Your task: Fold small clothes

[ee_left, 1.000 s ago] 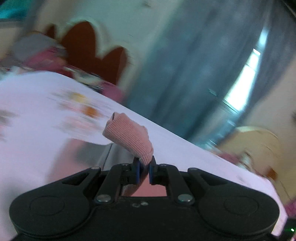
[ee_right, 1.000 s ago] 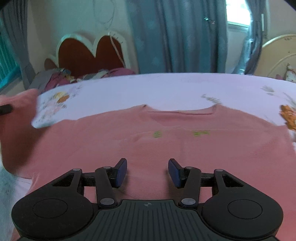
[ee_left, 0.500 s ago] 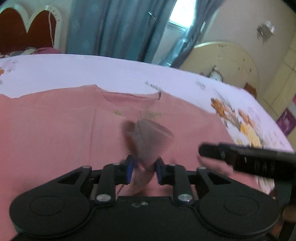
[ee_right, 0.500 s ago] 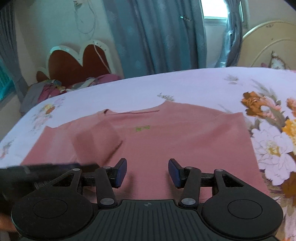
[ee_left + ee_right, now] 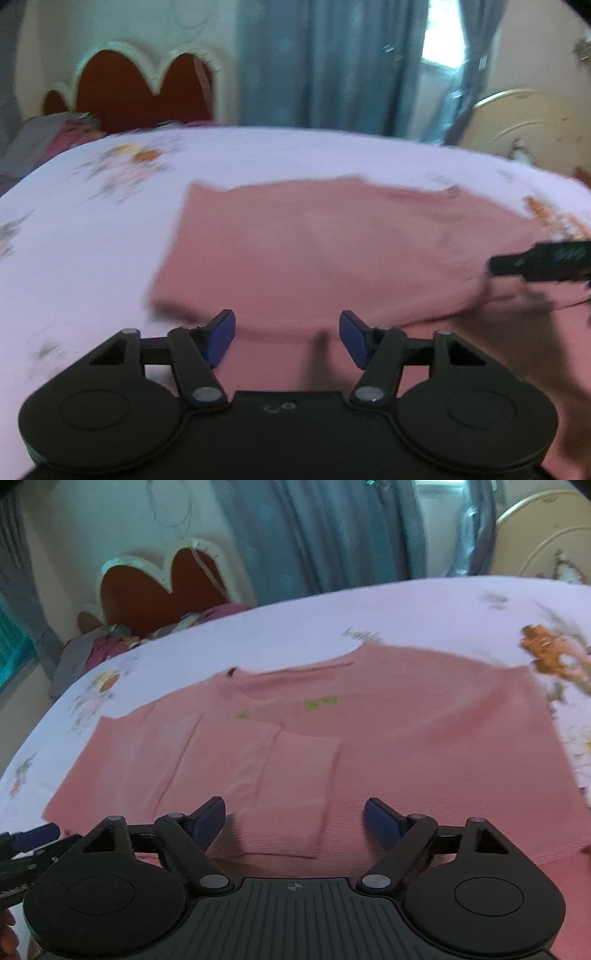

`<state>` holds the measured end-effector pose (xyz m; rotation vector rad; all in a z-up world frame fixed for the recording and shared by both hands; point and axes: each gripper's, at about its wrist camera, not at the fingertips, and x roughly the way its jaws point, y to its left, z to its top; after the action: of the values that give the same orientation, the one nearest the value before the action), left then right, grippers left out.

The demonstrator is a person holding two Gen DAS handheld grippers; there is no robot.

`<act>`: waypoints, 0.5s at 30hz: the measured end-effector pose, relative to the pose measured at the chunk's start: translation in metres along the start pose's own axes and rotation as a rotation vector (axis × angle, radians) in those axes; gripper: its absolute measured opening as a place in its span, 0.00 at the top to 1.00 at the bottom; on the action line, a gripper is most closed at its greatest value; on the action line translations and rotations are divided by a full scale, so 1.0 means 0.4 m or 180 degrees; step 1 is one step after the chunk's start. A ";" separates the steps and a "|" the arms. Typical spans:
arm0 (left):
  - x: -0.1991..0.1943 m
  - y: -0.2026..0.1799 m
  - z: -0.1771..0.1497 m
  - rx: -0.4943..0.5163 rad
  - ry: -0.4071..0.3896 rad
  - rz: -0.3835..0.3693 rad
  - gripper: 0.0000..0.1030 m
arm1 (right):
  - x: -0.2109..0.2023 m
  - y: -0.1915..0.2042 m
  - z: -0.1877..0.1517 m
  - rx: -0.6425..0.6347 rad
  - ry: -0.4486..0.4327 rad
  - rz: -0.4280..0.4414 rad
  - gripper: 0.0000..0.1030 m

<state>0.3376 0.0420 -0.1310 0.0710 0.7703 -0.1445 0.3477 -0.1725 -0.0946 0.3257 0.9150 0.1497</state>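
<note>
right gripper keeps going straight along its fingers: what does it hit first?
Most likely the folded-in sleeve of the pink ribbed sweater, lying flat on the floral bedsheet. The right gripper points down at it, jaws opening with nothing between them. Depth is unclear.

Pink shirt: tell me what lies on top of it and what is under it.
On the pink shirt its own sleeve lies folded across the chest, partly covering the green print. Under it is the floral bedsheet; the part of the sheet below the shirt is hidden.
</note>
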 end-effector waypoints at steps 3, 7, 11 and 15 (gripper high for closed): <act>0.016 0.034 -0.026 -0.0169 0.0125 0.0137 0.44 | 0.017 0.020 -0.007 -0.0007 0.0102 0.0083 0.67; 0.027 0.049 -0.032 -0.0147 0.0095 0.0240 0.46 | -0.003 0.036 0.005 -0.0131 -0.0003 0.0107 0.96; 0.039 0.055 -0.025 -0.0146 0.0012 0.0333 0.46 | -0.089 0.033 0.058 -0.0280 -0.0378 0.0031 0.98; 0.052 0.068 -0.017 -0.0147 -0.0041 0.0437 0.46 | -0.121 -0.011 0.081 -0.0380 -0.0287 -0.0033 0.98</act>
<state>0.3519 0.0674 -0.1502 0.0787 0.7531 0.0033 0.3444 -0.1964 -0.0415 0.2150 0.8149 0.1780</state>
